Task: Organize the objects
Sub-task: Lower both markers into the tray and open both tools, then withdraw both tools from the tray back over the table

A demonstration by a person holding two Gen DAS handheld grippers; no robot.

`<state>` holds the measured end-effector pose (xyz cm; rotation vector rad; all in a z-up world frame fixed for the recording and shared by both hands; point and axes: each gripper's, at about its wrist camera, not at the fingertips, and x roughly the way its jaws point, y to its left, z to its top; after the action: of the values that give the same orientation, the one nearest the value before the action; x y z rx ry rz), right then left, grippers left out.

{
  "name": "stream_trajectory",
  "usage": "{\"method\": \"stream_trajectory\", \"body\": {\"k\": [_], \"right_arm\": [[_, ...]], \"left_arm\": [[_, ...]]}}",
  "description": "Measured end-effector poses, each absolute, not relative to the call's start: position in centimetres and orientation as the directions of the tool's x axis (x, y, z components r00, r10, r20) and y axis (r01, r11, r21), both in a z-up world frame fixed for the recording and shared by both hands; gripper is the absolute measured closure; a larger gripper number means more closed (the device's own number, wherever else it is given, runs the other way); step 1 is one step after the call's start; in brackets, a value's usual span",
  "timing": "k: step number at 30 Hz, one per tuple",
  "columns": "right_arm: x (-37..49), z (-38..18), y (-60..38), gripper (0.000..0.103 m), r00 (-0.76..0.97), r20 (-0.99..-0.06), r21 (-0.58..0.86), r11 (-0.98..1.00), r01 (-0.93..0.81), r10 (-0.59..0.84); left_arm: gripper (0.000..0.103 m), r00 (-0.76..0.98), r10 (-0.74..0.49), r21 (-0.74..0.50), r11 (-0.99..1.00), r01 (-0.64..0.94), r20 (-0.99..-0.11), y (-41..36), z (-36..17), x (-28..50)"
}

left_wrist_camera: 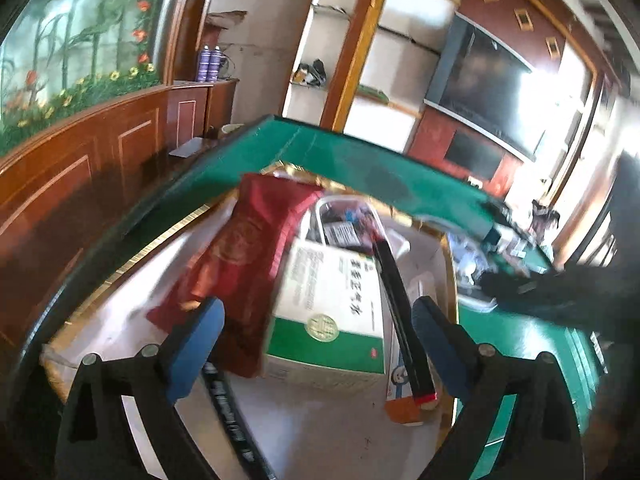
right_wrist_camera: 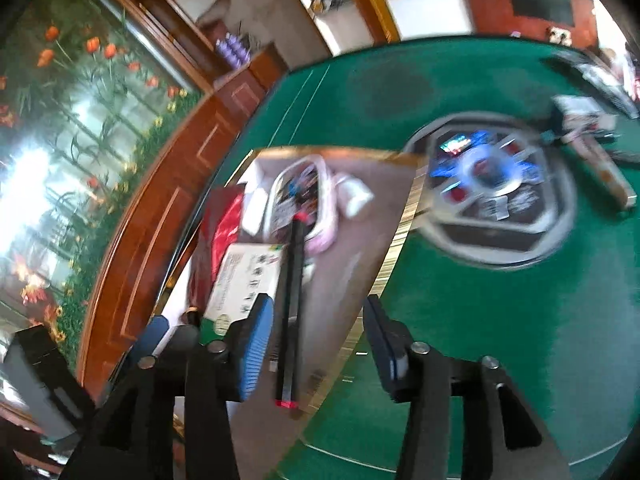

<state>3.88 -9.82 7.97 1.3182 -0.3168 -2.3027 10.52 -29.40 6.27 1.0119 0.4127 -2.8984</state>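
Observation:
A gold-rimmed open box (left_wrist_camera: 132,256) sits on the green table (left_wrist_camera: 520,340). Inside lie a red pouch (left_wrist_camera: 244,264), a white and green medicine carton (left_wrist_camera: 332,312), a long black box with red ends (left_wrist_camera: 400,312) and a white basket (left_wrist_camera: 348,220) of small items. My left gripper (left_wrist_camera: 316,340) is open above the carton and pouch. In the right wrist view the same box (right_wrist_camera: 404,220), black box (right_wrist_camera: 292,304), carton (right_wrist_camera: 244,284) and pouch (right_wrist_camera: 220,236) show. My right gripper (right_wrist_camera: 316,340) is open over the black box, empty.
A round grey tray (right_wrist_camera: 560,240) with blue and red parts sits mid-table. A long boxed item (right_wrist_camera: 604,168) and other clutter lie at the far right. Wooden panelling (left_wrist_camera: 80,184) borders the table on the left. An orange packet (left_wrist_camera: 404,408) lies in the box.

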Motion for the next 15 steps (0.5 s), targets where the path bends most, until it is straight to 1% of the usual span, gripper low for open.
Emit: {"method": "stream_trajectory", "body": {"k": [2, 3, 5, 6, 9, 12, 14, 15], "right_arm": [[4.3, 8.4, -7.9, 0.048, -0.458, -0.745, 0.404, -0.874, 0.268, -0.485], [4.4, 8.5, -6.8, 0.047, -0.466, -0.743, 0.404, -0.877, 0.260, -0.480], [4.6, 8.4, -4.4, 0.046, -0.477, -0.742, 0.411, -0.882, 0.232, -0.471], [4.7, 8.2, -3.0, 0.045, -0.480, -0.743, 0.418, -0.883, 0.211, -0.466], [4.5, 7.6, 0.6, 0.045, -0.496, -0.745, 0.430, -0.889, 0.156, -0.447], [5.2, 6.7, 4.4, 0.044, -0.499, -0.756, 0.434, -0.895, 0.102, -0.424], [5.8, 6.0, 6.9, 0.044, -0.495, -0.767, 0.428, -0.901, 0.077, -0.407], [6.2, 5.8, 7.8, 0.044, -0.496, -0.770, 0.425, -0.902, 0.072, -0.402]], "left_arm": [[0.009, -0.744, 0.052, -0.196, -0.975, 0.107, -0.666, -28.2, 5.5, 9.7], [0.009, -0.726, 0.021, -0.139, -0.985, 0.104, -0.688, -27.2, 5.3, 9.4], [0.009, -0.718, -0.028, -0.058, -0.994, 0.094, -0.696, -25.3, 5.0, 9.6], [0.009, -0.718, -0.038, -0.041, -0.995, 0.092, -0.695, -24.5, 5.0, 9.7], [0.009, -0.707, -0.031, -0.031, -0.997, 0.074, -0.707, -22.0, 4.8, 9.8], [0.009, -0.702, -0.060, -0.003, -0.996, 0.088, -0.710, -20.5, 4.8, 9.7], [0.009, -0.690, -0.065, -0.005, -0.995, 0.098, -0.721, -20.5, 4.8, 9.5], [0.009, -0.683, -0.046, -0.025, -0.995, 0.093, -0.729, -20.8, 4.9, 9.4]]}}
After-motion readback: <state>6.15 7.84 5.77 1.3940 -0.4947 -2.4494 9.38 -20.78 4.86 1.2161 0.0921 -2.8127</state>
